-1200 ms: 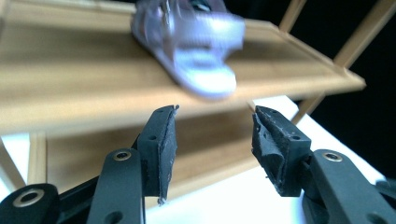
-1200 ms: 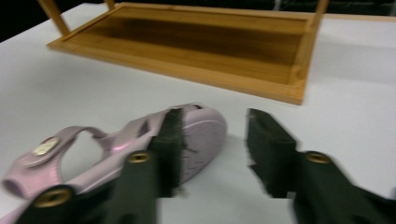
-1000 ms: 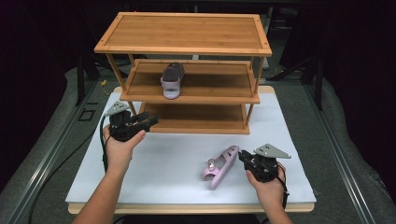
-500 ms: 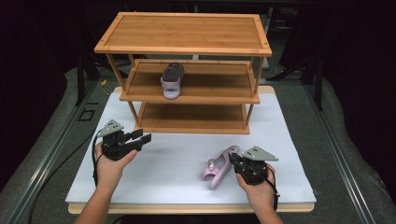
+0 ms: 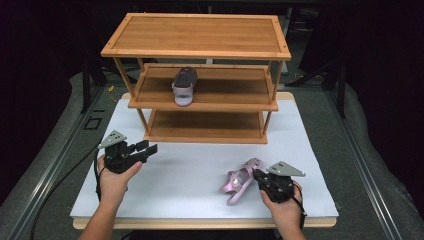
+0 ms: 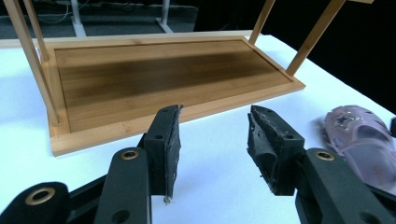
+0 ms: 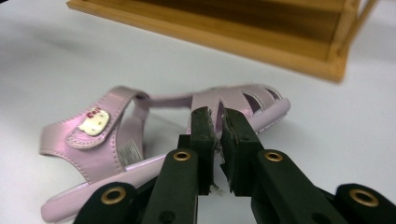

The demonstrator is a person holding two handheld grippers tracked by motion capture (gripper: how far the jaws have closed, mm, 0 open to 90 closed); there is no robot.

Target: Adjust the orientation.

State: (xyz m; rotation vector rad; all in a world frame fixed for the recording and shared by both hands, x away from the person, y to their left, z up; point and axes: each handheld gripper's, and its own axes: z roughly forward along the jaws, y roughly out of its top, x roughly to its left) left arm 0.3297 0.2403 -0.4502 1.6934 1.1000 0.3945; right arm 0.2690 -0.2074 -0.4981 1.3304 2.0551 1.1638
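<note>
Well, the white table (image 5: 200, 180) stands in a dark room, with grey floor on both sides and black cables trailing at the left. On the far half of the table stands one wooden rack (image 5: 200, 45) with three shelves, its lowest shelf (image 6: 159, 79) resting right on the white top.

Two pink sandals are about. One sandal (image 5: 184, 86) sits on the middle shelf, toe pointing toward the person. The second sandal (image 5: 240, 179) lies on its side on the table, near the front right, well apart from the rack; a small cat-face badge (image 7: 95, 120) shows on its strap.

Two grippers, one in each hand. The right gripper (image 5: 261, 176) is at the second sandal's edge; seen from the right gripper view its jaws have just been closing and now stand almost together, pinching the rim of the sandal's side (image 7: 212, 122) between the pads. The left gripper (image 5: 149, 148) hovers over bare table at the front left, in front of the rack's lowest shelf. Its jaws gape wide with nothing between them, and the lying sandal (image 6: 359, 135) shows off to its right.
</note>
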